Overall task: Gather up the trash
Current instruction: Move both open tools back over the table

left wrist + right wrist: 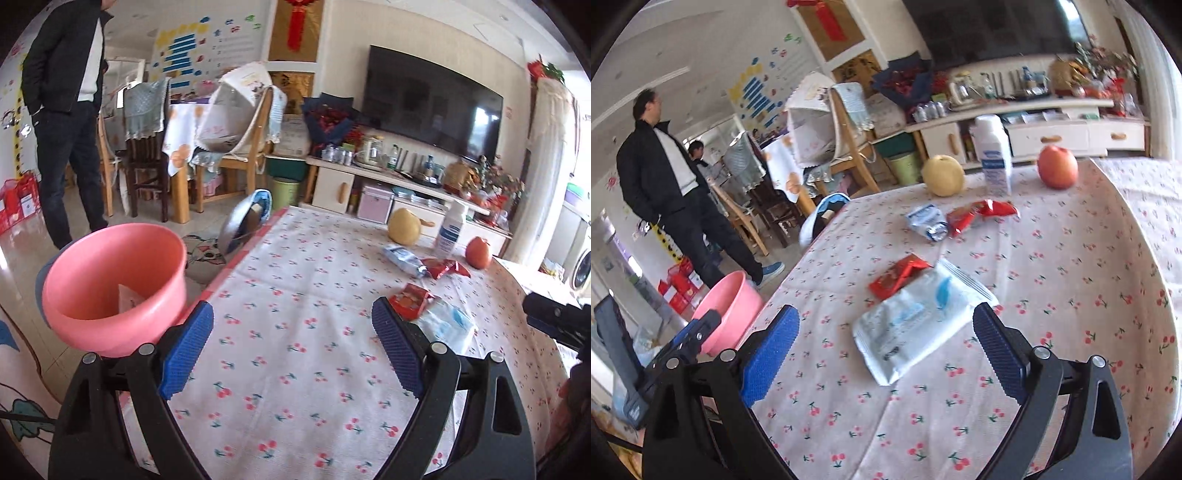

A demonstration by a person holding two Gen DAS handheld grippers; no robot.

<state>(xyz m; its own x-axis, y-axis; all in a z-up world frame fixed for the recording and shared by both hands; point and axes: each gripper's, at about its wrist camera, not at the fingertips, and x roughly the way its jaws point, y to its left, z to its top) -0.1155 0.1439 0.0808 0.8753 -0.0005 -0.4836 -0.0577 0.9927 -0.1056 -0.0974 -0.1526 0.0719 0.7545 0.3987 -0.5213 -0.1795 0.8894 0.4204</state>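
Observation:
A pink bin [110, 284] stands off the table's left edge, with a scrap of paper [127, 299] inside; it also shows in the right wrist view [726, 310]. My left gripper [291, 347] is open and empty over the cherry-print tablecloth [295, 387], right of the bin. My right gripper [886, 354] is open, and a white-blue wrapper [916, 321] lies on the table between its fingers. A small red wrapper [897, 275] touches that wrapper's far edge. Farther back lie a silver-blue wrapper [927, 221] and a red wrapper [979, 214].
A yellow pear [943, 175], a white bottle [993, 155] and a red apple [1058, 166] stand at the table's far edge. A man in black [672, 192] stands on the floor at left by chairs [849, 147]. A TV cabinet [1034, 129] is behind.

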